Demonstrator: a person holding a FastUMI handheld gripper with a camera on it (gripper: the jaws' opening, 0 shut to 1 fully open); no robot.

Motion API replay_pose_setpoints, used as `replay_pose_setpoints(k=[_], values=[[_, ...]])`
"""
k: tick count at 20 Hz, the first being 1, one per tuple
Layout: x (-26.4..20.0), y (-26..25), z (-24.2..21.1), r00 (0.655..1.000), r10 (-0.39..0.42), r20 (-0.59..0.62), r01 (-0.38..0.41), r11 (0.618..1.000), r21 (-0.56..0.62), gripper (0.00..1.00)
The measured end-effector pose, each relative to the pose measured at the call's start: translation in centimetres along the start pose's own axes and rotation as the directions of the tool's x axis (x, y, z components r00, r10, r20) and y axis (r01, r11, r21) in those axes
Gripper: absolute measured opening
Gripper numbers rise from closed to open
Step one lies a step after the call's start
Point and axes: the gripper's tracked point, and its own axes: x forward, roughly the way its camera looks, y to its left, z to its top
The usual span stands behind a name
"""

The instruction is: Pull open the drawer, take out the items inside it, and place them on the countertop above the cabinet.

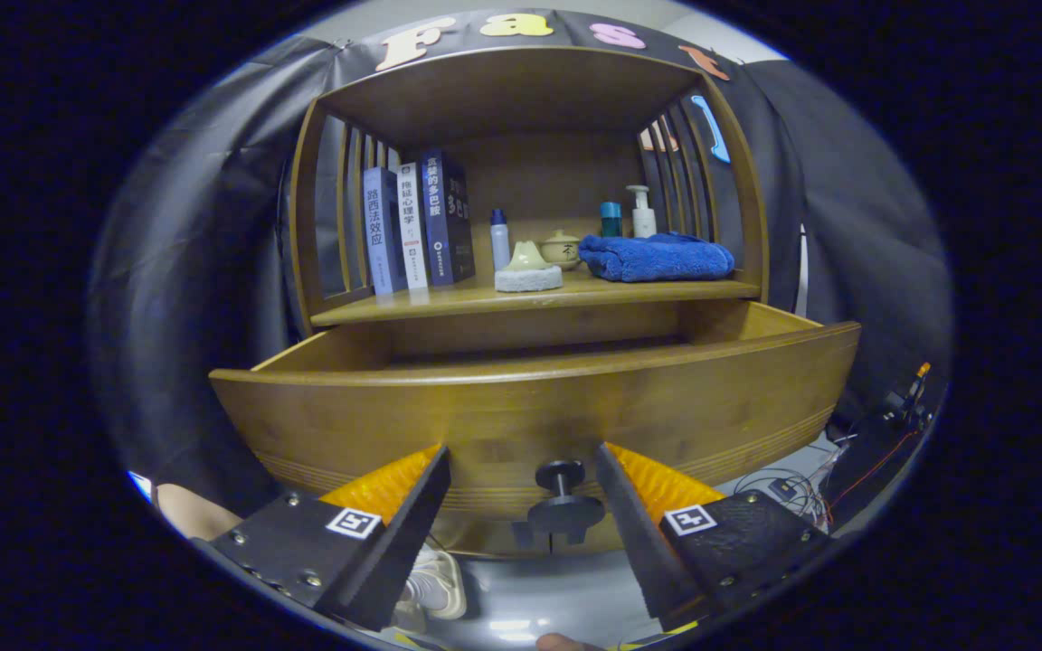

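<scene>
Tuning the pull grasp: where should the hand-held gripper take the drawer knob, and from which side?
Grip the drawer knob on its narrow stem behind the round cap, coming straight on at the drawer front. The cap is wider than the stem, so it should stop slipping on a pull. The hand-held gripper is open, one finger on either side of the knob.

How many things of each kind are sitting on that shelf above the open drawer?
Books: 4
Bottles: 3
Blue towel: 1
Small lidded pot: 1
Pale cone-shaped piece on a pad: 1
Total: 10
The gripper is open around the drawer knob.
</scene>
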Motion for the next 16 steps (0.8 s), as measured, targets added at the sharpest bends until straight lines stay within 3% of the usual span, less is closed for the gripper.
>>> replay_pose_setpoints(k=[16], values=[[7.2,0.5,2.1,1.000,-0.011,-0.005,0.011,1.000,-0.003,0.99]])
